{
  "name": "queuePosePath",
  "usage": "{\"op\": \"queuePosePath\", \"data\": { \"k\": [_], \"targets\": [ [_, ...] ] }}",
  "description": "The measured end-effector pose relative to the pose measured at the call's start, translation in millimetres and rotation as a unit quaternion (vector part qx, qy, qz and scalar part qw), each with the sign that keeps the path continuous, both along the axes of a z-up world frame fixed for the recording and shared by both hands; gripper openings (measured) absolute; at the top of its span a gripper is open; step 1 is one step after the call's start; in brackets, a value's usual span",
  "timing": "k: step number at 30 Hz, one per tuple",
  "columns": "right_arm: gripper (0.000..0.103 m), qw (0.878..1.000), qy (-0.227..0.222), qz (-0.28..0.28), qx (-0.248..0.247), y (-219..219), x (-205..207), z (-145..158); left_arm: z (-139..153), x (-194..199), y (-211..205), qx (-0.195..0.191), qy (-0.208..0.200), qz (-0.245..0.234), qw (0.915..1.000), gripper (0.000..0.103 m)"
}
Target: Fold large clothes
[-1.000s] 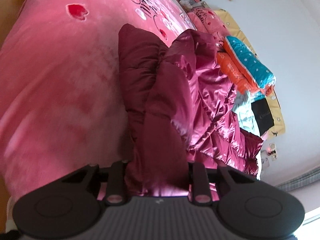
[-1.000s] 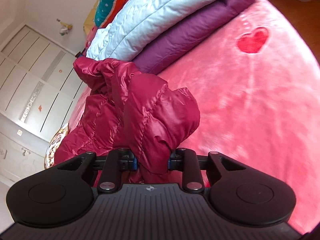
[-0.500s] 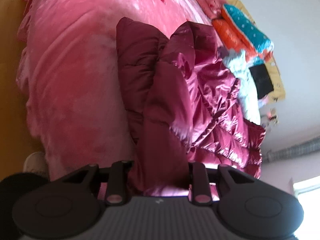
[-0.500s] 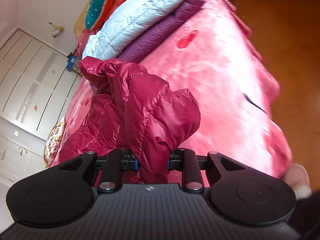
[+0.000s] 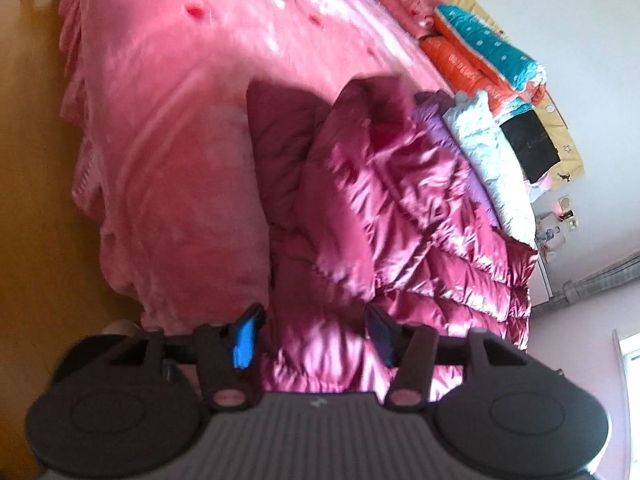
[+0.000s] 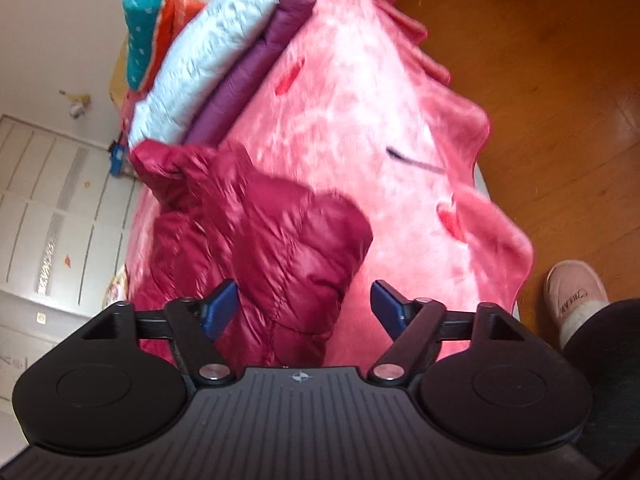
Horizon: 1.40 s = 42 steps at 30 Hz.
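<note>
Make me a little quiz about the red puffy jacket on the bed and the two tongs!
1. True or false: the right tongs are clamped shut on the red jacket.
2. What lies directly under the pale blue quilted coat in the stack beside the jacket? A) a purple coat B) a towel C) a pillow
3. Fill in: the pink blanket has red ____ shapes on it.

Key:
1. False. Both pads stand wide apart, and the jacket only sits between them.
2. A, the purple coat.
3. Heart.

The left tongs have also just been opening, with jacket fabric between them.
</note>
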State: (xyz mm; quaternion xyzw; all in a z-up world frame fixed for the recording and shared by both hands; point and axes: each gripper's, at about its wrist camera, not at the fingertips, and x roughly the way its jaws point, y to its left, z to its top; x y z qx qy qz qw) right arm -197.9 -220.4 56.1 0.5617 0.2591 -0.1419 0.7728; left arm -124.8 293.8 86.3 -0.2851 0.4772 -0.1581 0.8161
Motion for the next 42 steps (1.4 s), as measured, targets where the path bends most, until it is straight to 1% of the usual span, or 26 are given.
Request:
{"op": "queuePosePath", "data": {
  "k": [1, 3, 5, 7, 10, 12, 14, 15, 16, 18, 19, 20, 23, 25, 29, 30, 31, 33, 37, 38, 39, 40, 41, 42],
  "targets": [
    [0.101, 1.000, -0.004, -0.005, -0.011, -2, -5, 5, 6, -5, 2, 0.007, -0.010, 0.002, 0.9999, 0.059],
    [0.101, 0.999, -0.014, -0.013, -0.039, -3, -11, 15, 18, -12, 5, 0.022, -0.033, 0.004, 0.9992, 0.060],
    [0.101, 0.997, -0.033, -0.015, -0.065, -2, -16, 28, 31, -14, 2, 0.048, -0.059, 0.002, 0.9971, 0.061],
    [0.102, 0.994, -0.054, -0.011, -0.093, -5, -18, 38, 40, -7, -6, 0.079, -0.088, -0.006, 0.9929, 0.061],
    [0.103, 0.985, -0.072, 0.015, -0.155, 4, -10, 57, 54, 9, -26, 0.116, -0.129, -0.032, 0.9844, 0.061],
    [0.103, 0.979, -0.075, 0.035, -0.187, 8, -4, 64, 60, 22, -41, 0.130, -0.148, -0.050, 0.9791, 0.061],
    [0.103, 0.973, -0.076, 0.054, -0.213, 13, 2, 67, 64, 36, -55, 0.131, -0.159, -0.060, 0.9768, 0.061],
    [0.103, 0.969, -0.074, 0.061, -0.227, 13, 5, 67, 64, 42, -62, 0.131, -0.168, -0.066, 0.9749, 0.063],
    [0.103, 0.966, -0.073, 0.067, -0.237, 15, 7, 68, 63, 49, -70, 0.140, -0.180, -0.075, 0.9707, 0.065],
    [0.103, 0.961, -0.074, 0.081, -0.252, 17, 11, 70, 57, 58, -84, 0.182, -0.200, -0.087, 0.9587, 0.065],
    [0.103, 0.960, -0.077, 0.086, -0.257, 18, 13, 70, 52, 64, -89, 0.202, -0.203, -0.096, 0.9534, 0.065],
    [0.103, 0.958, -0.079, 0.090, -0.259, 18, 15, 71, 46, 70, -91, 0.212, -0.200, -0.102, 0.9512, 0.065],
    [0.103, 0.954, -0.081, 0.100, -0.269, 17, 21, 72, 33, 80, -86, 0.216, -0.192, -0.105, 0.9516, 0.065],
    [0.103, 0.950, -0.080, 0.108, -0.284, 16, 26, 72, 30, 84, -82, 0.216, -0.190, -0.105, 0.9520, 0.065],
    [0.103, 0.941, -0.074, 0.125, -0.306, 10, 39, 72, 25, 90, -73, 0.215, -0.191, -0.104, 0.9521, 0.069],
    [0.103, 0.938, -0.071, 0.133, -0.312, 10, 44, 72, 22, 93, -73, 0.219, -0.190, -0.106, 0.9512, 0.070],
    [0.103, 0.935, -0.066, 0.141, -0.318, 9, 49, 72, 20, 96, -76, 0.222, -0.188, -0.110, 0.9503, 0.074],
    [0.103, 0.929, -0.053, 0.159, -0.329, 8, 64, 71, 15, 103, -85, 0.231, -0.187, -0.119, 0.9474, 0.077],
    [0.103, 0.920, -0.039, 0.195, -0.337, 4, 100, 69, 7, 115, -100, 0.245, -0.186, -0.131, 0.9426, 0.077],
    [0.103, 0.916, -0.036, 0.204, -0.342, 5, 110, 69, 5, 118, -102, 0.248, -0.183, -0.131, 0.9422, 0.076],
    [0.103, 0.912, -0.033, 0.211, -0.349, 5, 118, 69, 3, 121, -104, 0.252, -0.180, -0.130, 0.9420, 0.073],
    [0.103, 0.908, -0.029, 0.217, -0.358, 6, 127, 69, 2, 122, -105, 0.255, -0.179, -0.130, 0.9414, 0.066],
    [0.103, 0.903, -0.025, 0.223, -0.366, 6, 136, 69, 1, 122, -107, 0.258, -0.181, -0.130, 0.9402, 0.062],
    [0.103, 0.900, -0.020, 0.228, -0.371, 6, 145, 68, 1, 122, -108, 0.262, -0.185, -0.131, 0.9381, 0.051]
  ]
}}
